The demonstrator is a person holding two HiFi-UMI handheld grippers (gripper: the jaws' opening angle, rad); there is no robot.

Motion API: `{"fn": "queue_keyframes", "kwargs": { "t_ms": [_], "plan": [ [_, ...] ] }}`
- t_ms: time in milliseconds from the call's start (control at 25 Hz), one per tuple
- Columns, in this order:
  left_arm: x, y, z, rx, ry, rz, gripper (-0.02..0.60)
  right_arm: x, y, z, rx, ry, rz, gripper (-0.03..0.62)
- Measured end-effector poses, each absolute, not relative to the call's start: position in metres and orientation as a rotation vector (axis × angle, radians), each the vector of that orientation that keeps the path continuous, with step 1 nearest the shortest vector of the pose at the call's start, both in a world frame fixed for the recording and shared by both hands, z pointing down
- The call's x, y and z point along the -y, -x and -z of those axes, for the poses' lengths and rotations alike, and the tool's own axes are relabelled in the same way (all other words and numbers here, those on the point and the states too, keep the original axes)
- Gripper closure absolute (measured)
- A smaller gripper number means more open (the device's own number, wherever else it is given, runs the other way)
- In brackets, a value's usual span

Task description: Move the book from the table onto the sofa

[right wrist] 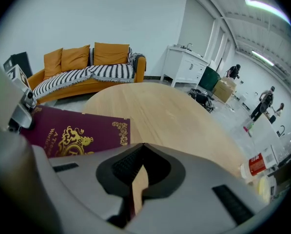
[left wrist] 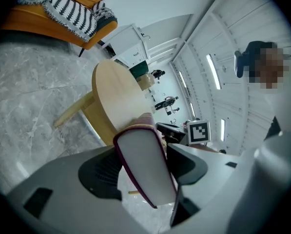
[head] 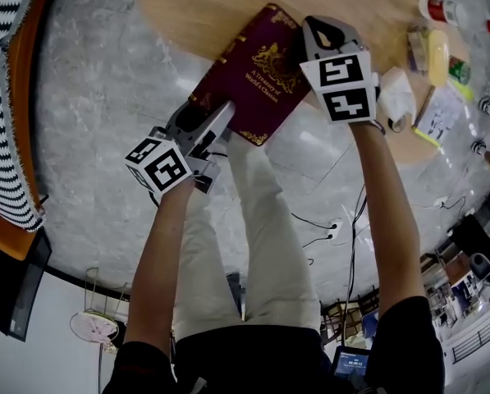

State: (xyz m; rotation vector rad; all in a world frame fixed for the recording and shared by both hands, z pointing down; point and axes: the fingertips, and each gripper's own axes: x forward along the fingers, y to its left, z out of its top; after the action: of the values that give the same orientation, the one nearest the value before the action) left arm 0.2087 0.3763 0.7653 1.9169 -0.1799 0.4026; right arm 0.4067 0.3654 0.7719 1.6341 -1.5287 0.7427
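A thick maroon book (head: 257,72) with gold print lies slanted at the round wooden table's (head: 187,6) edge, its near end out past the rim. My left gripper (head: 226,113) is shut on that near corner. In the left gripper view the white page edge of the book (left wrist: 143,160) fills the space between both pads. My right gripper (head: 314,29) stands at the book's right edge, tips together. In the right gripper view the cover (right wrist: 77,135) lies left of the shut right gripper (right wrist: 141,147). I cannot tell whether it pinches the book. The orange sofa (right wrist: 87,74) with a striped throw stands beyond the table.
Bottles, a yellow tube and papers (head: 437,56) crowd the table's right side, and a red-labelled bottle (right wrist: 256,165) stands there too. Cables and a socket (head: 331,226) lie on the marble floor. The sofa's striped throw (head: 2,97) is at far left. A white cabinet (right wrist: 186,65) stands behind.
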Motion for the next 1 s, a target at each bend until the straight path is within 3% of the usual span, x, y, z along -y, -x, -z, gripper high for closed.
{"fn": "queue_keyframes", "kwargs": {
  "t_ms": [1000],
  "plan": [
    [-0.356, -0.215, -0.726, 0.166, -1.957, -0.457, 0.314, -0.374, -0.381, -0.746, 1.557, -1.636, -0.782, 0.588]
  ]
}}
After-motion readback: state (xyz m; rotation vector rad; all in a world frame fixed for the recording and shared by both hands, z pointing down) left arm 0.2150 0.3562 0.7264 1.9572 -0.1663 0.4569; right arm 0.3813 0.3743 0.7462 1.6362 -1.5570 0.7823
